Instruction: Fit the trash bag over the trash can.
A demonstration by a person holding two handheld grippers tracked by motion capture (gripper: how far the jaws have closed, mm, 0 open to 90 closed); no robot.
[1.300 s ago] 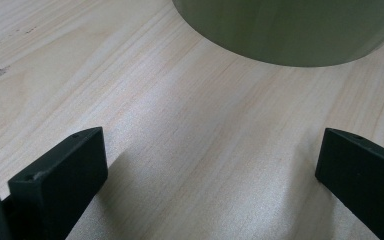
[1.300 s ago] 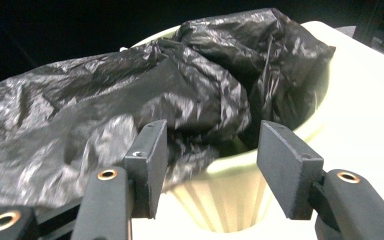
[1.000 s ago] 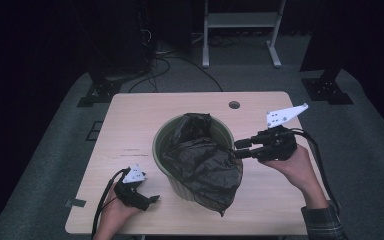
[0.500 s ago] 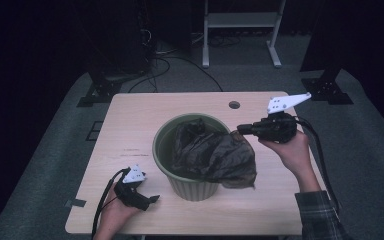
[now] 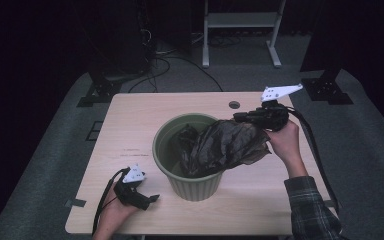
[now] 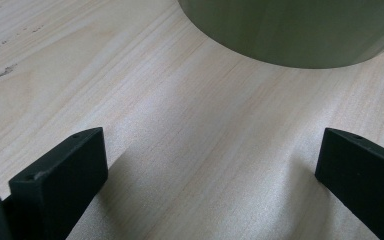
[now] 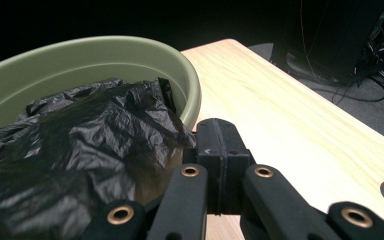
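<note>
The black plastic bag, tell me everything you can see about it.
The black plastic bag is thin, glossy, crinkled film, looking brownish where light passes through it. One part sits inside the green bin; the rest is pulled up and out over the rim toward the table's right side. The right gripper pinches its edge with jaws closed; in the right gripper view the film bunches against those jaws. The left gripper rests apart, open, on the wooden table.

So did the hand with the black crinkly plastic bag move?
Yes. The right gripper has carried the black crinkly plastic bag up and away from the person, toward the round hole in the wooden table, across the green bin's rim.
</note>
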